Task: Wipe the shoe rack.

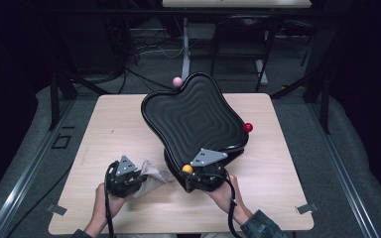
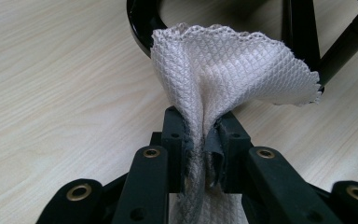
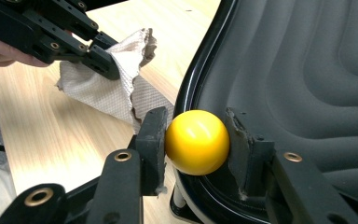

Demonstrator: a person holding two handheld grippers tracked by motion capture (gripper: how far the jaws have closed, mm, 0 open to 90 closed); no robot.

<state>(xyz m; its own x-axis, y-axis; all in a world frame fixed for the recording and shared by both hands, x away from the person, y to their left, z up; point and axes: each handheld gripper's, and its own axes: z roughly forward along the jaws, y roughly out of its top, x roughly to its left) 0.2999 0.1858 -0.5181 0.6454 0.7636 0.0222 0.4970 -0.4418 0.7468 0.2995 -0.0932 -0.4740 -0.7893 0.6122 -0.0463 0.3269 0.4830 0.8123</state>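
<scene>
Low over the table, left tool point(image 2: 200, 140) pinches the cloth point(image 2: 223, 70) (bunched), right tool point(image 3: 196, 140) clamps the yellow ball point(image 3: 196, 142).

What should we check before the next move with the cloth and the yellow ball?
1. Left gripper pinching the cloth: ok.
2. Right gripper clamped on the yellow ball: ok, a pad on each side.
3. Cloth touching the black tray: cannot tell; it lies beside it.
4. Tray steady on its stand: cannot tell; it sits tilted.
5. Red ball and pink ball on the tray's rim: ok.
6. Table free near the hands: ok.
</scene>
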